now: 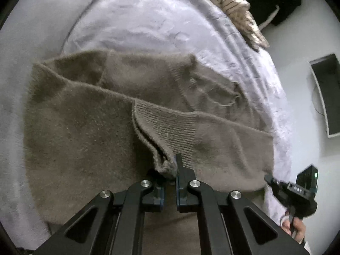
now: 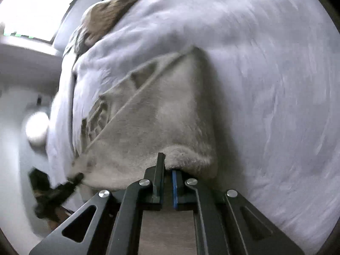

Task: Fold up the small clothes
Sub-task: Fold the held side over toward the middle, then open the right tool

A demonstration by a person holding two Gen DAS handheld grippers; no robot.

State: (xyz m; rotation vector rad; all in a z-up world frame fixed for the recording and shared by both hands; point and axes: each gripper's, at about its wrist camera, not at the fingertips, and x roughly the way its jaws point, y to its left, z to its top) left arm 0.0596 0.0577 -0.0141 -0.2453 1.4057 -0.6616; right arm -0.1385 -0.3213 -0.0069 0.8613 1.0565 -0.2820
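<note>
A taupe knit sweater [image 1: 89, 127] lies partly folded on a bed covered with a pale lavender bedspread [image 1: 138, 21], one sleeve drawn across its body. The left hand-held gripper [image 1: 171, 167] is clamped on the ribbed sleeve cuff [image 1: 170, 127], pinching the knit at its edge, apparently so the sleeve can be laid flat over the torso. The right hand-held gripper [image 2: 167, 165] is closed on the sweater's near folded edge, seemingly to hold the stack in place or carry that edge over for the next fold. Seen from the left wrist camera, the right tool sits at the garment's far corner, near the bed's edge. A beige patterned garment [image 1: 240, 12] lies heaped farther up the bed, well apart from the sweater, probably waiting its turn.
</note>
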